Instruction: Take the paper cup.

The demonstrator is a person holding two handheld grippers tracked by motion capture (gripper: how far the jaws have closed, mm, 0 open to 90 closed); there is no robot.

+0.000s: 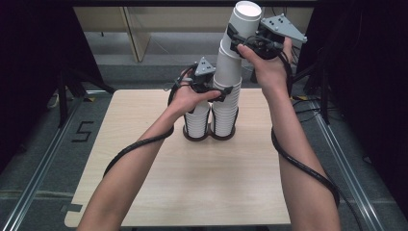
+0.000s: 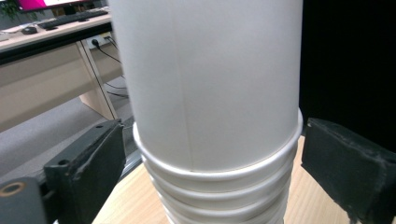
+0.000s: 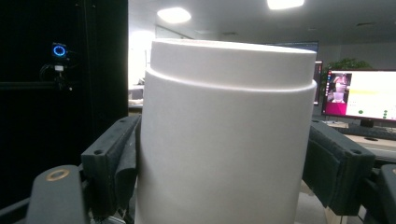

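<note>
Two stacks of upside-down white paper cups are standing side by side in a dark two-ring holder [image 1: 208, 136] near the far middle of the light wooden surface [image 1: 192, 183]. The short stack [image 1: 197, 121] is sitting in the left ring, just beside the tall stack [image 1: 226, 108], which is rising from the right ring and leaning a little to the right toward its top. The left gripper [image 1: 219, 94] is reaching across from the left at the tall stack's middle; in the left gripper view its jaws are standing spread on either side of the stacked rims [image 2: 219, 182], with a visible gap on both sides, so they are not pressing the cups. The right gripper [image 1: 239, 39] is raised high over the far edge of the surface, pinching the top cup [image 1: 244, 21] of the tall stack. In the right gripper view, both black jaws are lying flush against the sides of that cup [image 3: 229, 135], whose closed base is facing upward. A black cable [image 1: 308, 168] is trailing along each forearm toward the near edge.
</note>
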